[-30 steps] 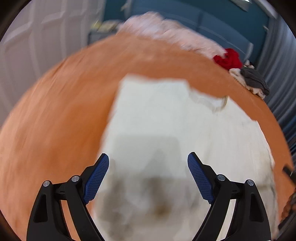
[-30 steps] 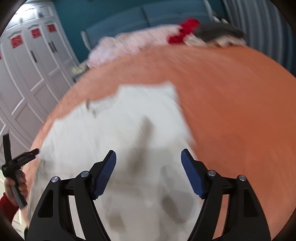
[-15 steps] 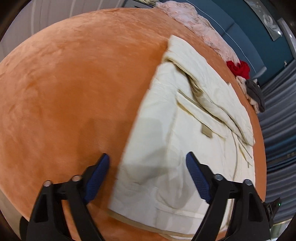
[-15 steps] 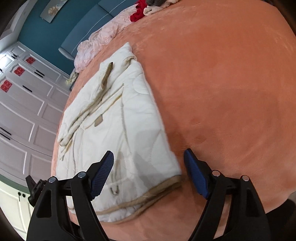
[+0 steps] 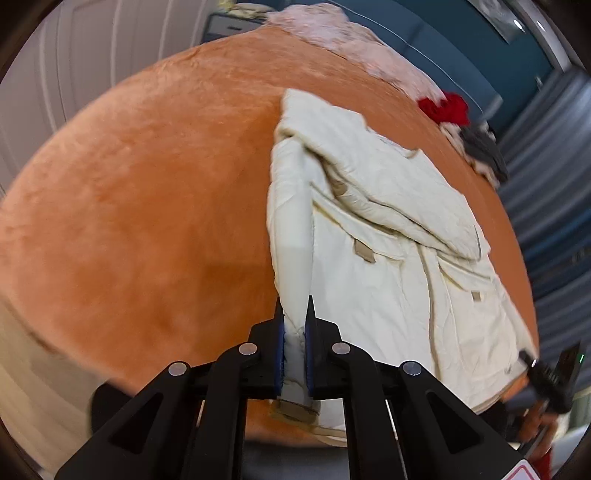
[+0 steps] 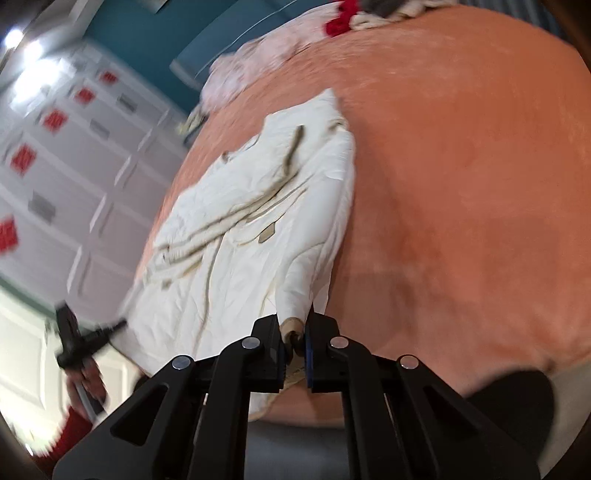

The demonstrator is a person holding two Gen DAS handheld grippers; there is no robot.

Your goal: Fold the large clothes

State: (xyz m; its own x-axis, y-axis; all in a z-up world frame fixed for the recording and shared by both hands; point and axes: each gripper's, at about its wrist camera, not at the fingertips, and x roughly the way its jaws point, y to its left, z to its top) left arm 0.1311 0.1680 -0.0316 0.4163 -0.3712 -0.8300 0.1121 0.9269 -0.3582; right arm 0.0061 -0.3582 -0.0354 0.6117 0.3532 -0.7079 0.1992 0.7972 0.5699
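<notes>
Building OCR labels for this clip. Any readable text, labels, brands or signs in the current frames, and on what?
No text can be read in either view.
Red square decorations on the white wardrobe doors: blurred, any characters illegible.
Tan tabs on the cream jacket: no lettering visible.
Red-edged sticker corner at the bottom of the left wrist view: cut off, shows nothing legible.
Framed picture on the teal wall: no text visible.
</notes>
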